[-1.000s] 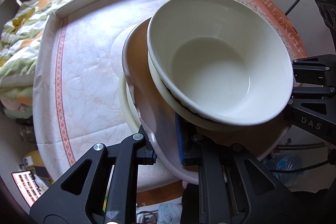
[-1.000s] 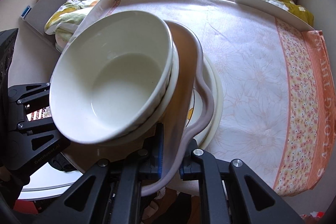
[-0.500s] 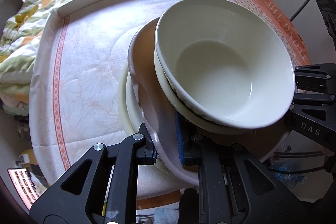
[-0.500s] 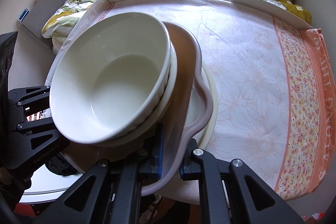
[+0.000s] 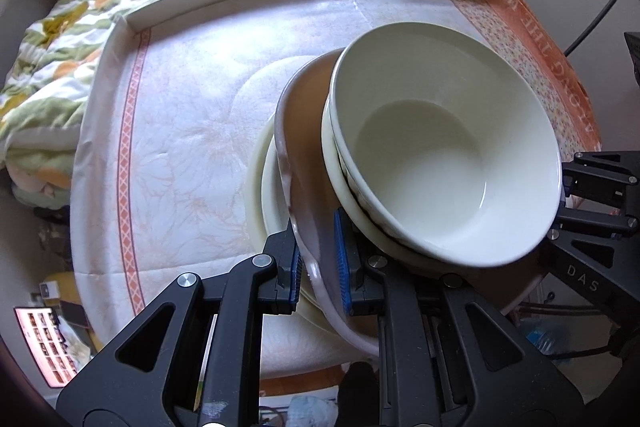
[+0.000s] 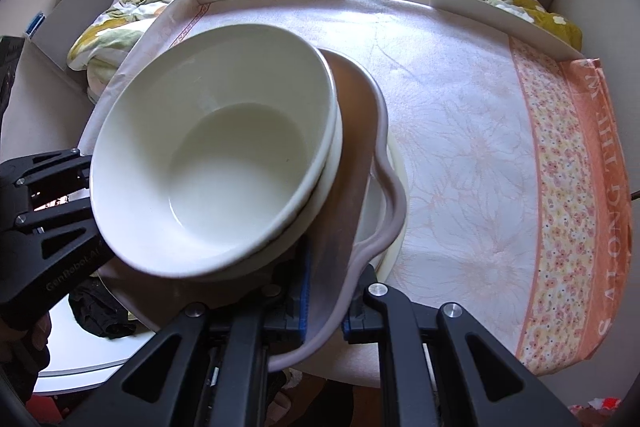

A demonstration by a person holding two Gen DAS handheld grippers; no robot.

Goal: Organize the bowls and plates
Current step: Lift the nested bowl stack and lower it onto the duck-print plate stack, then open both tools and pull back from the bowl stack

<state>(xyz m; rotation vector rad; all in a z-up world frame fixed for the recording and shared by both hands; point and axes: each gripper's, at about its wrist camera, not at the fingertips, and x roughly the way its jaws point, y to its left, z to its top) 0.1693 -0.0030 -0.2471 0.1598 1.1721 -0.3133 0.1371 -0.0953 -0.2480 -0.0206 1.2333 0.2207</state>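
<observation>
Reading "DAS" on the right gripper (image 5: 576, 215) beside the bowl (image 5: 440, 155).

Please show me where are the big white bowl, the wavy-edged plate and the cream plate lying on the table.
big white bowl (image 5: 420, 163), left wrist view, inside bottom.
wavy-edged plate (image 6: 394, 205), right wrist view, its wavy rim.
cream plate (image 5: 256, 187), left wrist view, outer left rim on the tablecloth (image 5: 180, 147).

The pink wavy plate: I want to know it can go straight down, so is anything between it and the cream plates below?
Nothing visible. Both claws, left and right, clamp the pink plate, carrying the white bowls, above the cream plates.
</observation>
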